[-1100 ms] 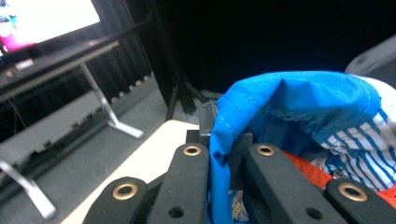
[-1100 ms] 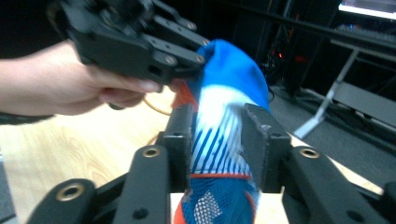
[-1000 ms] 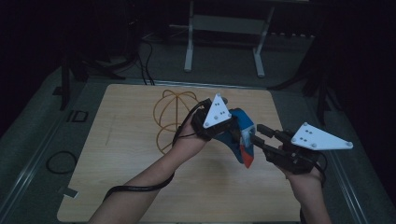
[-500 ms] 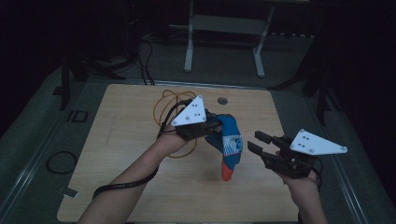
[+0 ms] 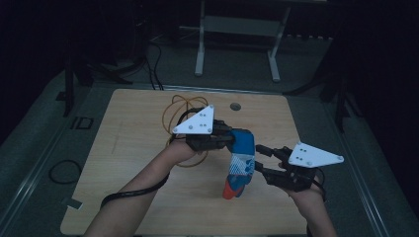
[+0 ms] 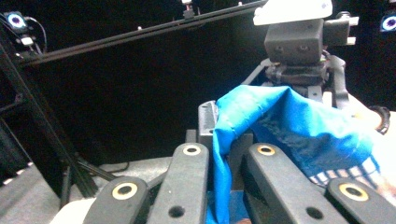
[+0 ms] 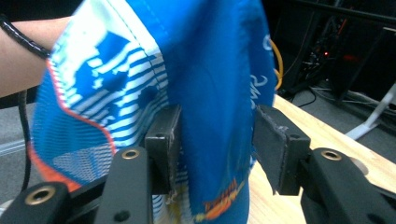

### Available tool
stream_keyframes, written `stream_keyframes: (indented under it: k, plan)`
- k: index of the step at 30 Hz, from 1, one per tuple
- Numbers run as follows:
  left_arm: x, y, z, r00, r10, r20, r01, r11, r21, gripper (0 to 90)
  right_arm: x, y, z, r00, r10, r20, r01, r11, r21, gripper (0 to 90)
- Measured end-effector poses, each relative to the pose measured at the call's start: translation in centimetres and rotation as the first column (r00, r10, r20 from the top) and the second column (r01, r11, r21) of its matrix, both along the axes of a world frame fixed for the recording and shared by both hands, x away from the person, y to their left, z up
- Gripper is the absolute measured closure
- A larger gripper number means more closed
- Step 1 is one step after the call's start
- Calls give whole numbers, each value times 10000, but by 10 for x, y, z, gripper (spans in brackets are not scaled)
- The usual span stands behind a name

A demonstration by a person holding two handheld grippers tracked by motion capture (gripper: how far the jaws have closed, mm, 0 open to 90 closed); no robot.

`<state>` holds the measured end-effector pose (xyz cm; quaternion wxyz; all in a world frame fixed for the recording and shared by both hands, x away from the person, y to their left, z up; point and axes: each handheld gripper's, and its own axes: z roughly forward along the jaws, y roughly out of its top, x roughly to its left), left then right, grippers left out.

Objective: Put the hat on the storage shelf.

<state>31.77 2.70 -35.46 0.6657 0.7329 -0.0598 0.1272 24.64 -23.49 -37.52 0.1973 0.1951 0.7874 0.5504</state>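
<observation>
As before, left tool (image 5: 225,140) gripping cloth (image 5: 240,163)

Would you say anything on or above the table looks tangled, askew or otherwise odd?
Only mildly: the blue cloth hangs bunched from the left gripper, and an orange cord lies loosely looped on the table.

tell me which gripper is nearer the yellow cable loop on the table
Left. The left gripper holds the blue cloth just beside the yellow cable loop; the right gripper is beyond the cloth, farther off.
</observation>
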Motion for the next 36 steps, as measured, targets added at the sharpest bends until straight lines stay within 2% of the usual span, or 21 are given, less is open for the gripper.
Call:
stream_keyframes:
  k: [2, 5, 7, 8, 16, 24, 27, 30, 31, 33, 36]
  plan:
    - [-1, -2, 0, 10000, -64, 14, 64, 10000, -58, 892, 1, 3, -1, 10000, -35, 44, 35, 10000, 1, 574]
    - [0, -2, 0, 10000, -41, -61, 40, 9999, -102, 892, 1, 5, -2, 9999, -30, 134, 30, 10000, 47, 723]
    - [0, -1, 0, 10000, 53, -61, -53, 10000, -6, 891, 1, 5, -2, 9997, -215, 139, 214, 9997, 86, 859]
    - [1, 0, -1, 9999, 55, -84, -55, 10000, 2, 891, 1, 4, -1, 9993, -346, 126, 345, 9993, 122, 898]
    - [0, 7, 0, 9992, 391, -40, -391, 9992, 94, 889, -1, -2, 4, 9947, -951, 400, 942, 9953, 233, 900]
    - [0, 10, 1, 9984, 571, 24, -572, 9977, 366, 883, 0, -12, 12, 9911, -1205, 562, 1176, 9917, 524, 900]
    - [-1, 9, 1, 9961, 865, 171, -873, 9948, 524, 840, 2, -15, 17, 9894, -1323, 597, 1284, 9895, 656, 900]
    - [-2, 10, 1, 9938, 1098, 180, -1108, 9915, 676, 717, 3, -18, 21, 9878, -1414, 652, 1366, 9880, 723, 900]
    - [-3, 11, 1, 9925, 1208, 189, -1219, 9896, 760, 705, 4, -19, 22, 9870, -1449, 691, 1399, 9875, 725, 900]
    - [-2, 13, 1, 9911, 1329, 76, -1331, 9878, 803, 637, 4, -20, 23, 9851, -1552, 737, 1500, 9861, 709, 900]
    - [-3, 19, 0, 9872, 1592, -2, -1586, 9832, 899, 598, 6, -23, 25, 9835, -1660, 714, 1607, 9842, 746, 900]
